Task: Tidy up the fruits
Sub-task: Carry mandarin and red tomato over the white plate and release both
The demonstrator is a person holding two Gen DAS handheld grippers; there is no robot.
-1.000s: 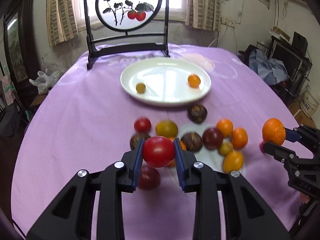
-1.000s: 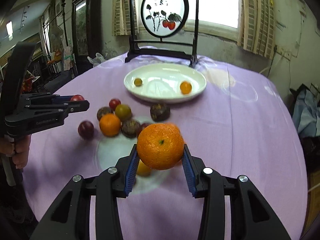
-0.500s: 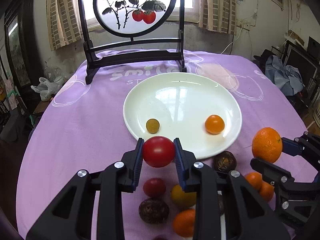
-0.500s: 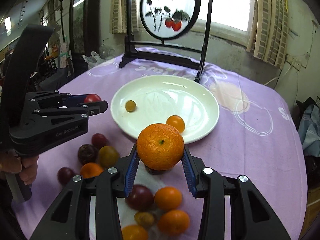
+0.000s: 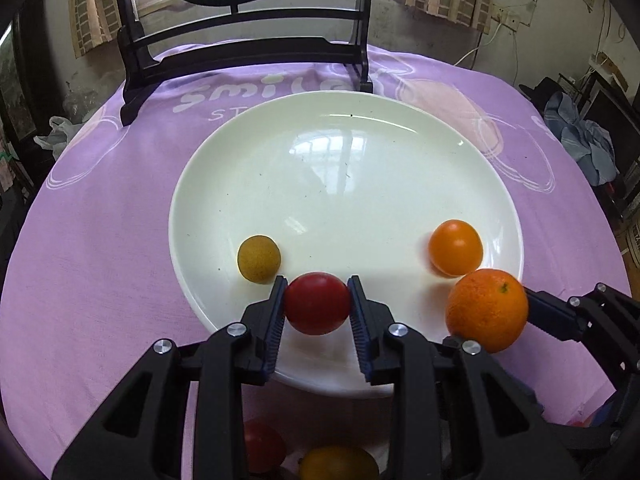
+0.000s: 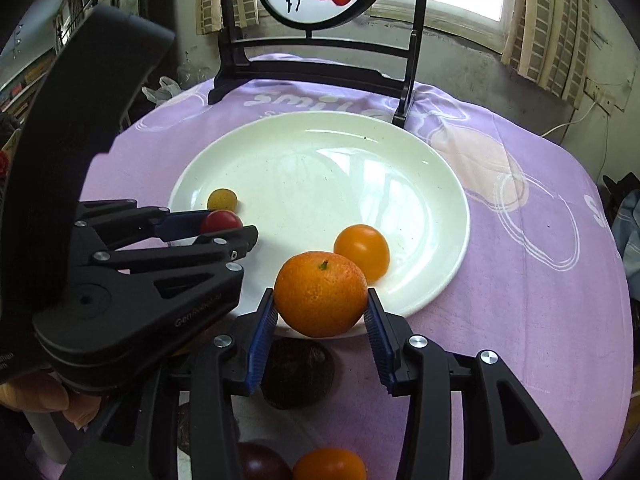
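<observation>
Over the near rim of the white plate (image 5: 400,152), your left gripper (image 5: 317,307) has a red tomato (image 5: 317,303) between its blue pads; the jaws are opening, and the tomato sits low centre in the left wrist frame. At lower right of that frame your right gripper (image 6: 321,314) carries an orange (image 6: 320,294), its jaws also opening with the fruit between them. On the plate lie a small yellow fruit (image 5: 259,258) at lower left and an orange tomato (image 5: 455,247) at right, apart from each other. More fruits (image 6: 298,372) rest on the purple tablecloth (image 5: 100,240) at the bottom edge. A black framed screen (image 6: 320,8) stands behind the plate, top centre.
</observation>
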